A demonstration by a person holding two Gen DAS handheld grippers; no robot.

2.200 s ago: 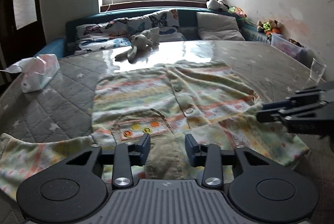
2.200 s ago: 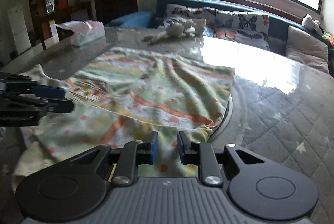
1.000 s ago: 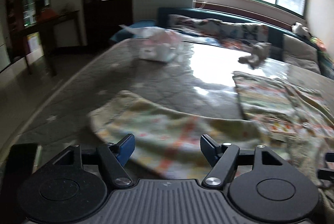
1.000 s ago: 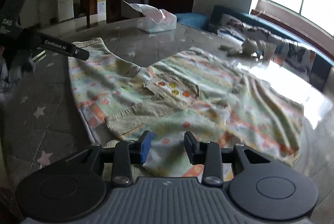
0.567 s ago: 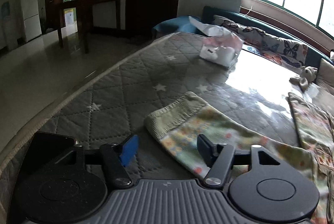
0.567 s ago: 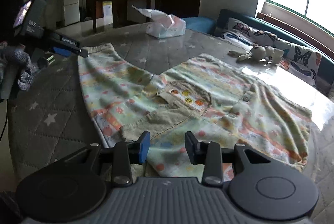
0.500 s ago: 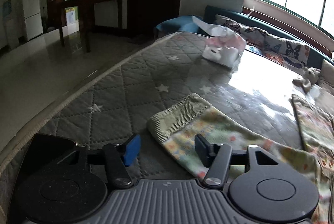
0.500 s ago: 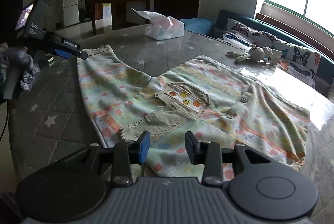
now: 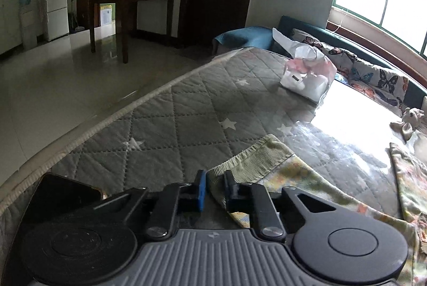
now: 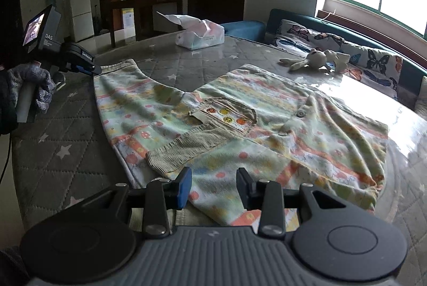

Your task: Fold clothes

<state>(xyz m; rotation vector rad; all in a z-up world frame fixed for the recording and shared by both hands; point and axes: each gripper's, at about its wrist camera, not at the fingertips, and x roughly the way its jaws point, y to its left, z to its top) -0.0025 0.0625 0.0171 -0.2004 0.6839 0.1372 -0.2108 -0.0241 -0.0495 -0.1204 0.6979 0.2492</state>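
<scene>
The right gripper (image 10: 213, 183) hovers wide open, holding nothing, over the cardigan (image 10: 267, 126) spread flat on the worktop (image 10: 66, 152). Farther off, the left gripper (image 9: 214, 188) pinches the outstretched sleeve's cuff (image 9: 253, 158), likely to fold it inward.

One cardigan (image 10: 240, 120), one tissue pack (image 10: 200, 36), one plush rabbit (image 10: 315, 59).
</scene>
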